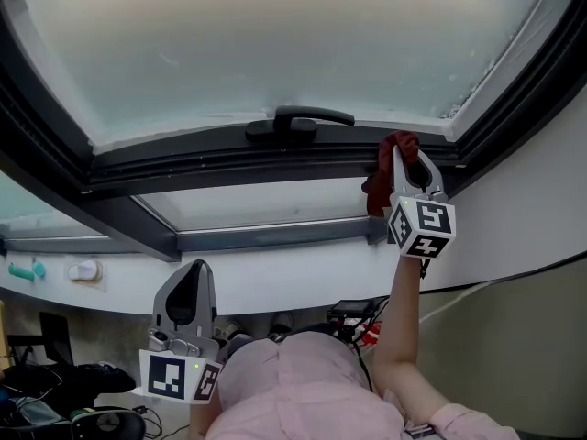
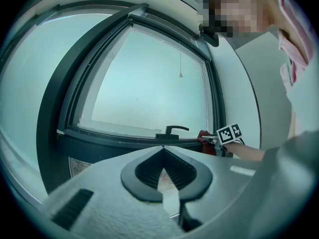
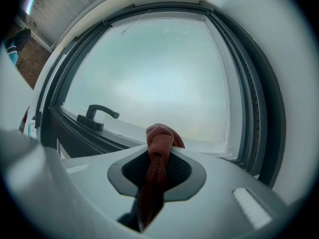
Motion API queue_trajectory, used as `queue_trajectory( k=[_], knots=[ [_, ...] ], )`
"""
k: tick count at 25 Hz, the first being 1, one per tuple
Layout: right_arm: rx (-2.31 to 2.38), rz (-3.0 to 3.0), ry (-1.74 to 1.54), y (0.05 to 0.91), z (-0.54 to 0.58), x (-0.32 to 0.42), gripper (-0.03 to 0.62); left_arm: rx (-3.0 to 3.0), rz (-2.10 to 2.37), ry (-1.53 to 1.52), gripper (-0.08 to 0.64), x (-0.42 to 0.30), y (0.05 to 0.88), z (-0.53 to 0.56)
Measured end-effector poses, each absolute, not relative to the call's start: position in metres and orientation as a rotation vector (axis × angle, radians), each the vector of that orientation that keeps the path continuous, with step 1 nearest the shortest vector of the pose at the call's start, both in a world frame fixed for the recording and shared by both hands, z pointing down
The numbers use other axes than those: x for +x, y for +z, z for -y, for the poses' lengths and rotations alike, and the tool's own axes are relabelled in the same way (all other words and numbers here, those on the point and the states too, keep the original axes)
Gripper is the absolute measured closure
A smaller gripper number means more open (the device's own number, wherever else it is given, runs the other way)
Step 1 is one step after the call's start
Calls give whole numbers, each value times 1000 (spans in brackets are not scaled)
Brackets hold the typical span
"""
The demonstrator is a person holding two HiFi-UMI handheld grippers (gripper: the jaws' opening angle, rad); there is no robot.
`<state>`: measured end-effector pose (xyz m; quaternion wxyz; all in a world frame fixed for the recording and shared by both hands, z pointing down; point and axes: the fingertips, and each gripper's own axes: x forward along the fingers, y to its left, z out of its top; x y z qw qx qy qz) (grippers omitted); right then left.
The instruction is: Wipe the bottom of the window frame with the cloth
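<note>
A dark red cloth [image 1: 389, 167] is pinched in my right gripper [image 1: 404, 148], which is shut on it and held up against the bottom rail of the dark window frame [image 1: 229, 159], just right of the black handle [image 1: 300, 122]. In the right gripper view the cloth [image 3: 158, 153] bunches out past the jaw tips, close to the lower sill [image 3: 129, 133]. My left gripper [image 1: 193, 278] hangs low at the left, jaws shut with nothing in them. From the left gripper view the right gripper [image 2: 219, 139] and cloth [image 2: 205, 138] show far off at the frame's lower right corner.
A lower fixed pane [image 1: 266, 204] sits under the open sash. A white wall [image 1: 514, 209] stands to the right with a black cable [image 1: 495, 278] along it. Small teal and white items [image 1: 55, 270] rest on a ledge at the left. Clutter lies on the floor below.
</note>
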<state>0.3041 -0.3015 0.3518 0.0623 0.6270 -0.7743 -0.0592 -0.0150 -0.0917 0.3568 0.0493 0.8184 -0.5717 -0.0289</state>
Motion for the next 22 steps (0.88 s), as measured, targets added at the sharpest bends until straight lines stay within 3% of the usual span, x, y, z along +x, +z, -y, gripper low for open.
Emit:
queue_trajectory(
  k=[22],
  knots=[
    [2149,2042,-179,353,312,419,529,2479,1750,-100,565,-1,359,96]
  ],
)
